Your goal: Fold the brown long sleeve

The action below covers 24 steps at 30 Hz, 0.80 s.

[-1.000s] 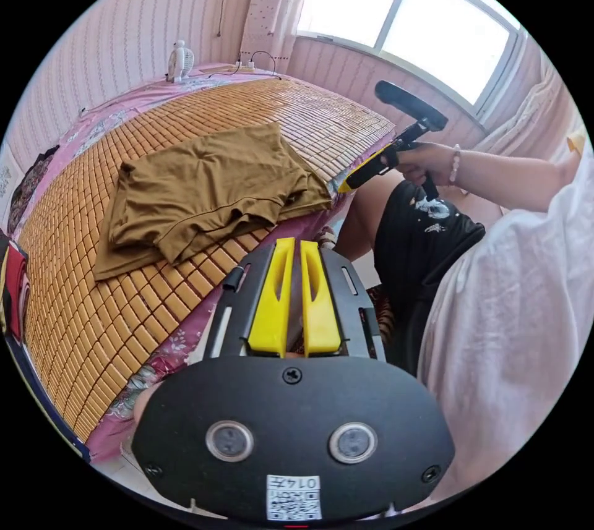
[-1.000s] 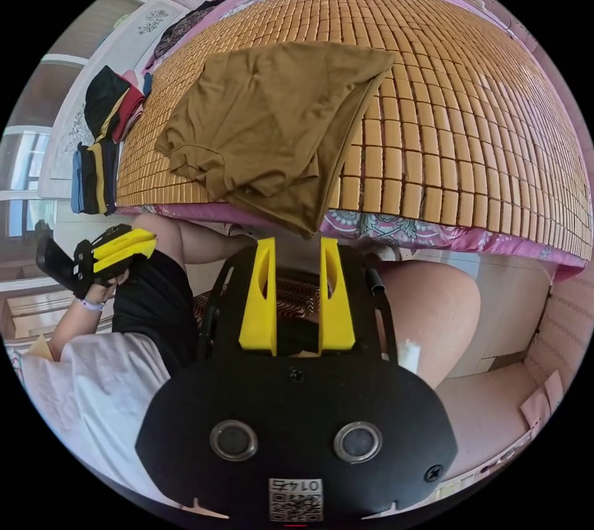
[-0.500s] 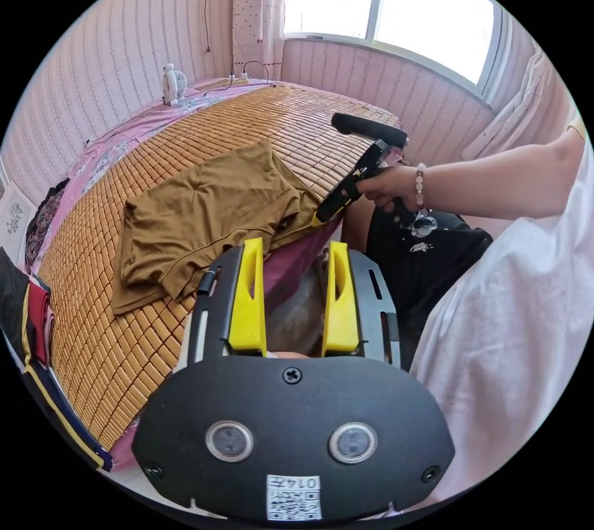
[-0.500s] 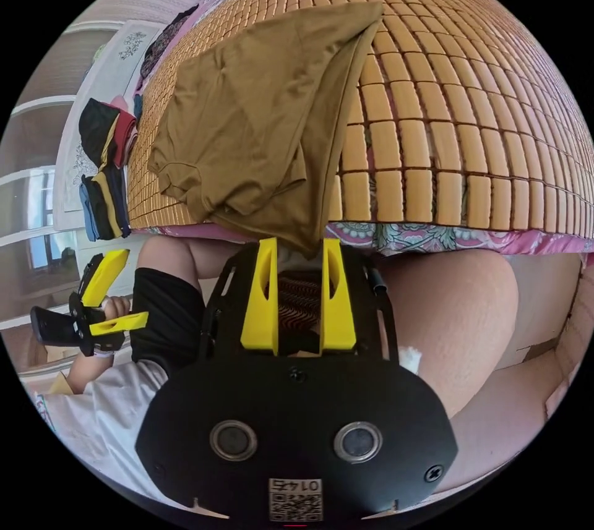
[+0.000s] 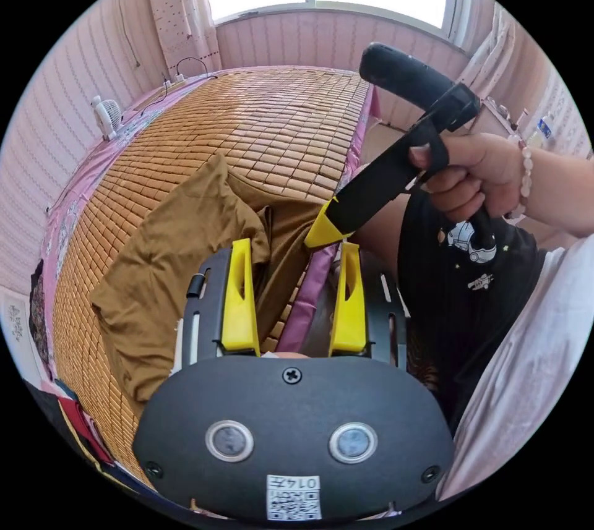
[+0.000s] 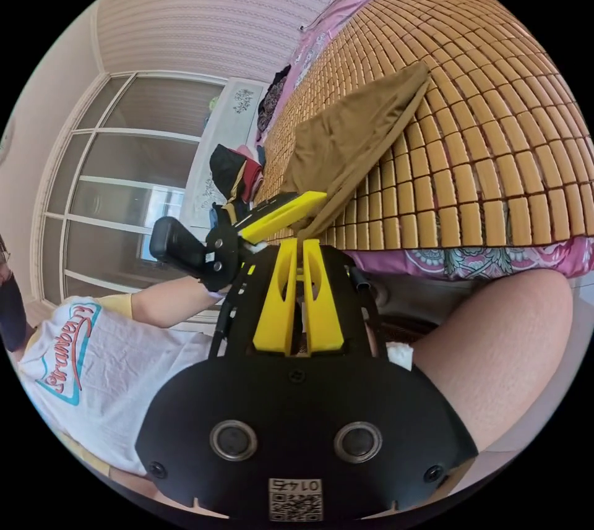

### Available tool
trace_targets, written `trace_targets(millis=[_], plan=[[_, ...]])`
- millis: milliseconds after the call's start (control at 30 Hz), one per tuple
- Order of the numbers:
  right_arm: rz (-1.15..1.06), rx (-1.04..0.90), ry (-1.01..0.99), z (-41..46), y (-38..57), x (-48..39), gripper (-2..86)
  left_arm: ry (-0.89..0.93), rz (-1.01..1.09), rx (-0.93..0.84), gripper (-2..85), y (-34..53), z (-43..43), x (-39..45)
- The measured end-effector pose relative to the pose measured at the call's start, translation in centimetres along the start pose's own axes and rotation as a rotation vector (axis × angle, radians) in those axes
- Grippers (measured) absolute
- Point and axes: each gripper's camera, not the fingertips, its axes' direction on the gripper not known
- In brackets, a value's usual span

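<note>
On the bed's bamboo mat (image 5: pixel 272 122), close to its near edge, the brown long sleeve (image 5: pixel 179 245) sits in a loosely folded heap, one corner spilling over that edge. The left hand-held gripper (image 5: pixel 296 258) hovers right at that edge with its jaws spread wide, the cloth just past the tips. The right hand-held gripper (image 6: pixel 301 243) has its jaws pressed together, pinching the shirt's hanging corner. A small white fan (image 5: pixel 106 115) stands at the mat's far side.
</note>
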Motion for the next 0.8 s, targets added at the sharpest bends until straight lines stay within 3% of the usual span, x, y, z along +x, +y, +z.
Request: trace_targets(millis=[133, 167, 267, 433, 633, 700, 800], plan=[[-0.06, -0.032, 0.019, -0.2, 0.3, -1.2, 3.2, -0.023, -0.014, -0.095, 5.4, -0.4, 2.1, -1.1], [-0.069, 0.039, 0.037, -1.0, 0.9, -1.1, 5.2, 0.02, -0.035, -0.134, 4.2, -0.1, 2.7, -1.3], [0.071, 0.218, 0.15, -2.7, 2.3, 1.9, 11.9, 0.049, -0.022, -0.158, 3.8, 2.0, 3.0, -0.6], [0.235, 0.363, 0.24, -3.0, 2.1, 5.2, 15.7, 0.057, -0.094, -0.069, 3.2, 6.2, 0.4, 0.3], [0.268, 0.394, 0.422, -0.5, 0.2, 5.3, 5.1, 0.037, -0.177, 0.046, 3.3, 11.2, -2.5, 0.8], [0.243, 0.39, 0.382, -0.5, 0.3, 4.9, 2.6, 0.025, -0.201, 0.073, 3.3, 12.5, -3.0, 0.8], [0.096, 0.389, 0.405, -1.2, 0.6, 1.2, 1.4, 0.005, -0.256, 0.155, 3.1, 14.7, -4.1, 0.8]])
